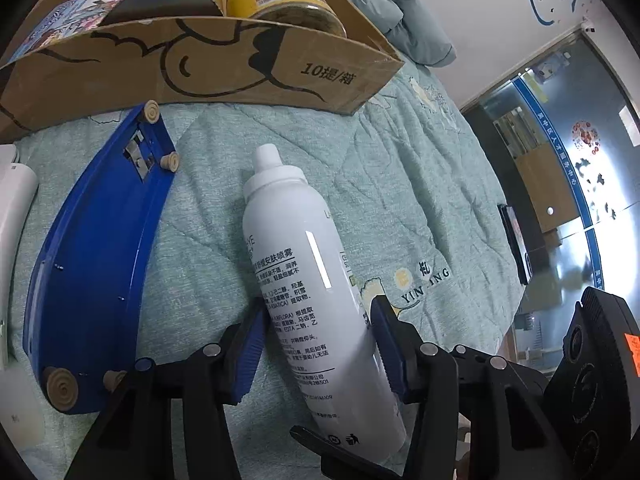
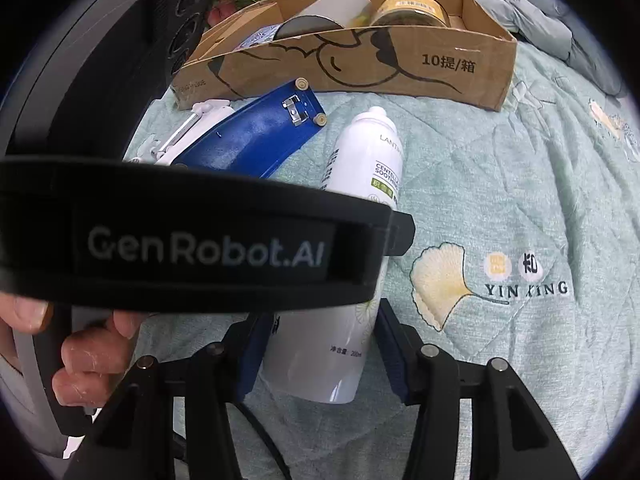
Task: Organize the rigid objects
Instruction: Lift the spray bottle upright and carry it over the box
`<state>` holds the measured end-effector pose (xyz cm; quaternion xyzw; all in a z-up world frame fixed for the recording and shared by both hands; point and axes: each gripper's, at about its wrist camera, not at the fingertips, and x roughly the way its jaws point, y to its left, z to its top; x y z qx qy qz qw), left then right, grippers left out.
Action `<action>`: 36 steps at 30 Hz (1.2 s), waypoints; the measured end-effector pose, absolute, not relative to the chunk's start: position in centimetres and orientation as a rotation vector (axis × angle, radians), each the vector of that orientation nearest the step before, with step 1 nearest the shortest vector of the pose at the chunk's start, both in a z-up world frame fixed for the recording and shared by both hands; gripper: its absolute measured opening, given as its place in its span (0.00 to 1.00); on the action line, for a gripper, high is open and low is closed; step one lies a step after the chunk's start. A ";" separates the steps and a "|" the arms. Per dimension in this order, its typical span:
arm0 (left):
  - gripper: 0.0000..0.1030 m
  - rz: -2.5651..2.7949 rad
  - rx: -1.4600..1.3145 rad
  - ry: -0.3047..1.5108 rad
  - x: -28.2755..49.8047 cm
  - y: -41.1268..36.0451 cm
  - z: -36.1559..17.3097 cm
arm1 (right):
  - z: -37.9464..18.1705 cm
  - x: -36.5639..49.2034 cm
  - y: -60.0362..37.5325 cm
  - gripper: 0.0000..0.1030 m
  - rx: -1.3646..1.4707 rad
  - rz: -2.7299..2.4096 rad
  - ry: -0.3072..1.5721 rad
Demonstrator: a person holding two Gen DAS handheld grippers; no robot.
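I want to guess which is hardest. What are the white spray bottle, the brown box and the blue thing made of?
White spray bottle: looks like glossy painted metal or plastic; a sharp light streak runs down it. Brown box: matte corrugated cardboard with printed black lines. Blue thing: probably painted metal or hard plastic, smooth with a slight sheen, with tan feet, likely rubber.

The left gripper [image 1: 318, 344] points forward, its blue-padded fingers [image 1: 248, 354] spread apart. The right gripper [image 2: 320, 354] sits just beside it, fingers equally parted. A bare hand [image 2: 86, 354] grips the left handle.
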<state>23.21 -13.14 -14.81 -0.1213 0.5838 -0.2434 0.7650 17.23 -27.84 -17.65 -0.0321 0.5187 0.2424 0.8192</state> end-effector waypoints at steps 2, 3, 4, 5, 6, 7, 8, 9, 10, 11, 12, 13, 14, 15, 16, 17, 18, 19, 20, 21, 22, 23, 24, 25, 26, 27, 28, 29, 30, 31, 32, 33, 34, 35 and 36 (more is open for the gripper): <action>0.48 -0.526 -0.265 1.246 23.0 -12.9 -14.2 | -17.3 17.1 -27.6 0.49 -0.073 0.515 1.091; 0.48 -0.525 -0.268 1.230 22.9 -12.6 -13.7 | -17.0 17.1 -27.5 0.48 -0.073 0.515 1.078; 0.47 -0.524 -0.270 1.214 22.9 -12.4 -13.2 | -16.6 17.0 -27.5 0.48 -0.066 0.517 1.061; 0.47 -0.525 -0.273 1.201 22.9 -12.2 -12.6 | -16.2 17.0 -27.4 0.48 -0.060 0.520 1.046; 0.47 -0.526 -0.273 1.183 22.9 -12.0 -11.8 | -15.5 16.4 -27.6 0.48 -0.059 0.522 1.026; 0.47 -0.526 -0.268 1.163 22.9 -11.8 -11.0 | -14.9 16.4 -27.5 0.48 -0.064 0.522 1.006; 0.47 -0.525 -0.259 1.146 22.9 -11.8 -10.2 | -14.2 16.3 -27.3 0.48 -0.074 0.521 0.980; 0.47 -0.524 -0.244 1.125 23.0 -11.8 -9.3 | -13.7 16.3 -27.1 0.48 -0.081 0.520 0.965; 0.47 -0.523 -0.229 1.105 23.0 -11.9 -8.3 | -13.1 16.3 -27.0 0.48 -0.089 0.518 0.946; 0.47 -0.523 -0.215 1.085 23.1 -11.9 -7.4 | -12.3 16.2 -26.9 0.48 -0.094 0.517 0.926; 0.47 -0.523 -0.205 1.066 23.2 -11.9 -6.4 | -11.7 16.2 -27.0 0.48 -0.097 0.515 0.907; 0.46 -0.524 -0.199 1.046 23.3 -11.9 -5.4 | -10.9 16.3 -26.9 0.48 -0.100 0.513 0.887; 0.46 -0.527 -0.195 1.032 23.4 -11.9 -4.6 | -10.3 16.4 -26.9 0.48 -0.102 0.509 0.873; 0.45 -0.532 -0.191 1.016 23.6 -12.0 -3.6 | -9.7 16.6 -27.0 0.47 -0.105 0.501 0.855; 0.44 -0.538 -0.189 1.002 23.8 -12.0 -2.6 | -8.9 16.8 -27.0 0.46 -0.107 0.491 0.838; 0.44 -0.544 -0.183 0.990 23.9 -12.0 -1.9 | -8.3 17.0 -27.1 0.45 -0.104 0.486 0.823; 0.43 -0.551 -0.171 0.973 24.0 -12.1 -0.9 | -7.7 17.4 -26.9 0.44 -0.102 0.481 0.811; 0.42 -0.556 -0.162 0.959 24.1 -12.2 -0.1 | -6.8 18.1 -26.4 0.44 -0.103 0.475 0.797; 0.42 -0.559 -0.154 0.949 24.3 -12.4 0.4 | -6.4 18.3 -26.4 0.44 -0.103 0.470 0.788; 0.42 -0.559 -0.143 0.939 24.5 -12.5 1.1 | -6.1 18.5 -26.4 0.43 -0.101 0.466 0.779; 0.42 -0.559 -0.134 0.931 24.6 -12.7 1.6 | -5.6 18.7 -26.4 0.43 -0.099 0.464 0.770; 0.42 -0.560 -0.130 0.924 24.7 -12.8 2.1 | -5.2 18.7 -26.4 0.43 -0.094 0.463 0.763; 0.42 -0.562 -0.127 0.915 25.0 -13.0 2.6 | -4.8 18.7 -26.5 0.43 -0.088 0.463 0.757; 0.42 -0.564 -0.128 0.908 25.2 -13.0 3.1 | -4.4 18.9 -26.5 0.43 -0.083 0.463 0.750; 0.42 -0.566 -0.129 0.902 25.3 -13.0 3.5 | -3.9 19.1 -26.6 0.43 -0.082 0.462 0.740; 0.42 -0.568 -0.129 0.896 25.7 -13.3 4.0 | -3.8 19.2 -26.7 0.43 -0.083 0.461 0.734; 0.42 -0.570 -0.129 0.890 26.0 -13.4 4.4 | -3.3 19.4 -26.8 0.43 -0.084 0.460 0.726; 0.42 -0.571 -0.127 0.887 26.2 -13.6 4.8 | -3.1 19.7 -26.9 0.43 -0.084 0.459 0.721; 0.42 -0.572 -0.123 0.881 26.6 -13.9 5.2 | -3.1 20.3 -27.0 0.43 -0.085 0.458 0.717; 0.42 -0.573 -0.121 0.878 26.9 -13.9 5.6 | -2.9 20.9 -27.2 0.43 -0.088 0.457 0.712; 0.42 -0.574 -0.120 0.876 27.2 -14.1 5.9 | -2.9 21.4 -27.3 0.43 -0.091 0.455 0.707; 0.42 -0.575 -0.117 0.871 27.6 -14.3 6.3 | -2.8 21.4 -27.3 0.43 -0.092 0.453 0.702; 0.42 -0.576 -0.113 0.866 28.0 -14.5 6.7 | -2.5 21.7 -27.4 0.43 -0.093 0.453 0.696; 0.42 -0.577 -0.112 0.863 28.4 -14.6 7.0 | -2.3 22.1 -27.4 0.43 -0.094 0.452 0.690; 0.42 -0.578 -0.112 0.862 28.9 -14.8 7.3 | -2.1 22.4 -27.5 0.43 -0.097 0.450 0.683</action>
